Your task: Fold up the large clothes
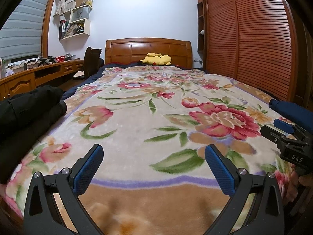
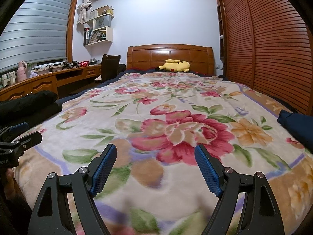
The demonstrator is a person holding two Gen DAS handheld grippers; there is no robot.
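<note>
A black garment lies folded in a bundle at the left edge of the bed, and shows again as the black garment in the right wrist view. A dark blue garment lies at the bed's right edge, seen also as the dark blue garment. My left gripper hovers open over the floral blanket near the foot of the bed, nothing between its blue pads. My right gripper is open too, empty, over the blanket. Each gripper appears at the edge of the other's view.
A yellow plush toy rests by the wooden headboard. A louvred wardrobe lines the right side. A desk with a dark chair runs along the left under a window blind.
</note>
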